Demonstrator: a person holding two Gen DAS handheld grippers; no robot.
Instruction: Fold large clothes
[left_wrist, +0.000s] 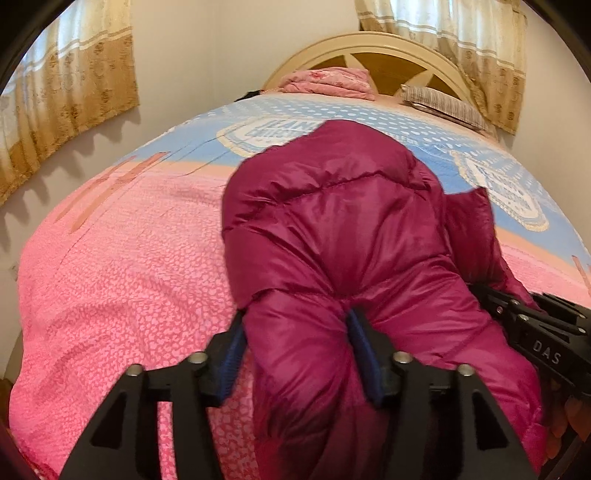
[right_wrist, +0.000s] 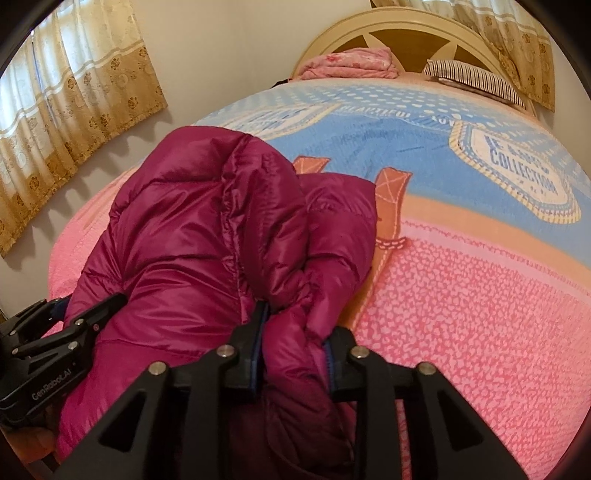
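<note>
Bed (left_wrist: 110, 277): pink-and-blue blanket under the magenta puffer jacket (left_wrist: 332, 229).
Left hand-held gripper (left_wrist: 295, 350): pinching jacket.
Right hand-held gripper (right_wrist: 295, 347): pinching jacket.

A wide bed (left_wrist: 110, 295) fills the room, covered by a bedspread (right_wrist: 480, 314) that is pink with a speckled pattern near and blue with white dots and lettered badges farther off. At the far end stands a cream arched headboard (left_wrist: 388, 44) with wooden panels. A folded pink blanket (left_wrist: 328, 83) and a striped pillow (right_wrist: 476, 79) lie against it. Pale plain walls (left_wrist: 203, 55) surround the bed. Beige patterned curtains (right_wrist: 74, 85) hang left and far right, daylight glowing through them.
</note>
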